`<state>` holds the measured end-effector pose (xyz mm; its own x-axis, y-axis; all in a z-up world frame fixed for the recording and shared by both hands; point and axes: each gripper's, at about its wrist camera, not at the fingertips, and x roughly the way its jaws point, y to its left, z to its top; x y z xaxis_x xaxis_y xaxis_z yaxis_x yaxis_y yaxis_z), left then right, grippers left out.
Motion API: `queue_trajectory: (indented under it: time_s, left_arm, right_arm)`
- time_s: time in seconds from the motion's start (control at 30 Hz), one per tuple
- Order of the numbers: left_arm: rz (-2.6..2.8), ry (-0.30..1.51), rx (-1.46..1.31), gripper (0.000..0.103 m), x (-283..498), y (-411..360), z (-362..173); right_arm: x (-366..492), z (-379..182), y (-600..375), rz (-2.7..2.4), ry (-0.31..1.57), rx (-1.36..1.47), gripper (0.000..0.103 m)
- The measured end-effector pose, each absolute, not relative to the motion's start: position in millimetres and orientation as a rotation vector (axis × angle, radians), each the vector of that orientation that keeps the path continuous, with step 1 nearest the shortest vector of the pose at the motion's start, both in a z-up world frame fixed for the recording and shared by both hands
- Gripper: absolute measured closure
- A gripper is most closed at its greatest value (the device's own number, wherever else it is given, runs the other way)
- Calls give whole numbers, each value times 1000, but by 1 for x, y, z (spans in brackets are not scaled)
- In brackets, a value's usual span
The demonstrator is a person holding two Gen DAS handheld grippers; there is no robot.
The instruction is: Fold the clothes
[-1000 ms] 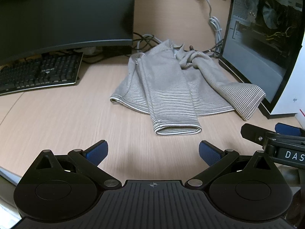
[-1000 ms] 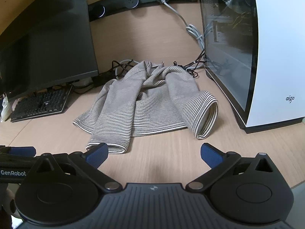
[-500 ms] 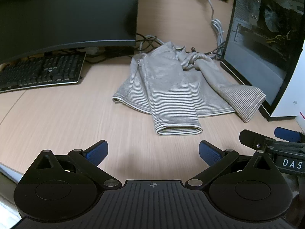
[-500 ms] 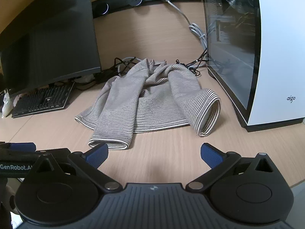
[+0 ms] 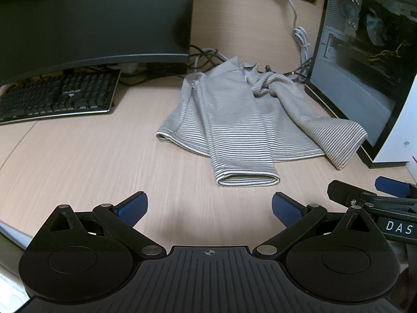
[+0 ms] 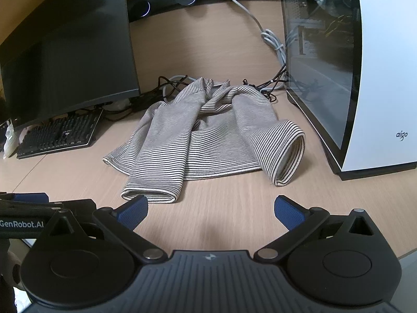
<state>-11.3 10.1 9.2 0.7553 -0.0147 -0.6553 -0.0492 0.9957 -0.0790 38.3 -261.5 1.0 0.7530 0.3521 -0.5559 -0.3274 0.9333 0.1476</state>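
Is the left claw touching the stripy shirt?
Apart. In the left wrist view, bare wooden desk shows between the open left claw and the grey striped shirt's nearest sleeve cuff.

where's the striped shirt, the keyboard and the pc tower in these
striped shirt (image 5: 234, 130), left wrist view, on the flat middle of the cloth
keyboard (image 5: 57, 96), left wrist view, on the black keys near its middle
pc tower (image 6: 383, 91), right wrist view, on its white side panel
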Motion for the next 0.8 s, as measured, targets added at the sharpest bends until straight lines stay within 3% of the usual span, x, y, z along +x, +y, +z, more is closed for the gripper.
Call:
queue_trajectory:
  time_s: [0.67, 0.8]
  left_arm:
    - [-10, 851, -134, 0, 21, 25, -14]
    - [-113, 812, -131, 0, 45, 42, -7]
  right_arm:
    - [63, -26, -263, 413, 757, 97, 0]
    - [80, -19, -254, 364, 708, 132, 0]
